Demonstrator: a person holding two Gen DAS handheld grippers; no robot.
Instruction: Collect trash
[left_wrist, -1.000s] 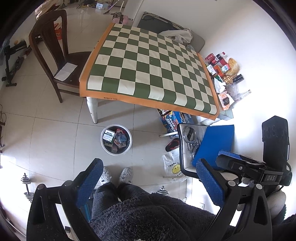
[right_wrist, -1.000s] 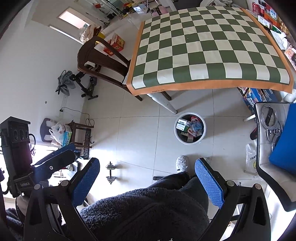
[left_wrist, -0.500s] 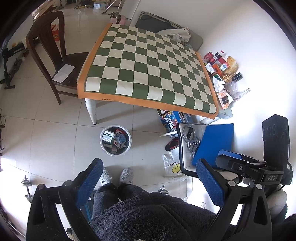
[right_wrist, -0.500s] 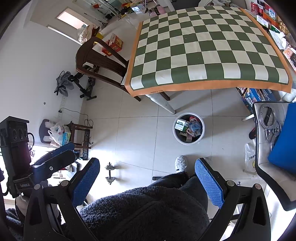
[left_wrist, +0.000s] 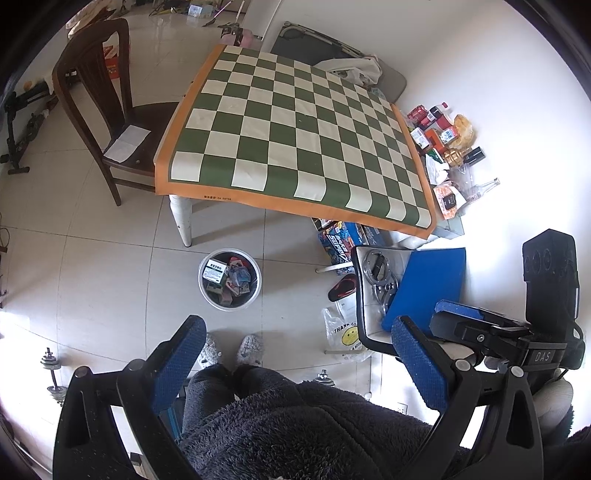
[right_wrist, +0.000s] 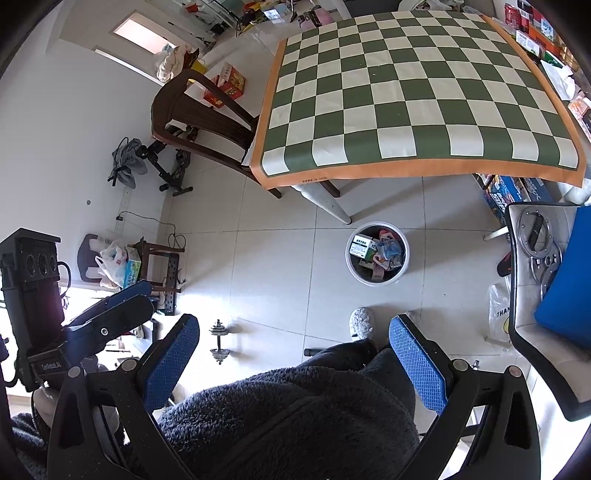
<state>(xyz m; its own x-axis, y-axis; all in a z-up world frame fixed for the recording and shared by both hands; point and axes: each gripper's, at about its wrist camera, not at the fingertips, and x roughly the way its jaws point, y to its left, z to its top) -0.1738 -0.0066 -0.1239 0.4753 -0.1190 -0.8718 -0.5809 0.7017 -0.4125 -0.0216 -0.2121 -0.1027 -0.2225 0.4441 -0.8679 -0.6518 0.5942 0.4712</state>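
A white trash bin (left_wrist: 229, 278) full of boxes and wrappers stands on the tiled floor by the table's front leg; it also shows in the right wrist view (right_wrist: 377, 253). The table (left_wrist: 295, 136) has a bare green and white checkered cloth with an orange border, and shows in the right wrist view too (right_wrist: 413, 96). My left gripper (left_wrist: 295, 354) is open and empty, held high above the floor. My right gripper (right_wrist: 295, 350) is open and empty at the same height. Each gripper also appears at the edge of the other's view.
A dark wooden chair (left_wrist: 110, 110) with a paper on its seat stands left of the table. Bottles and packets (left_wrist: 443, 147) lie by the right wall. A seat with metal rings and a blue pad (left_wrist: 424, 284) is at right. Dumbbells (right_wrist: 219, 341) lie on the floor.
Both views have risen and tilted slightly, so the table and bin sit a little lower in frame. Both grippers stay open and empty.
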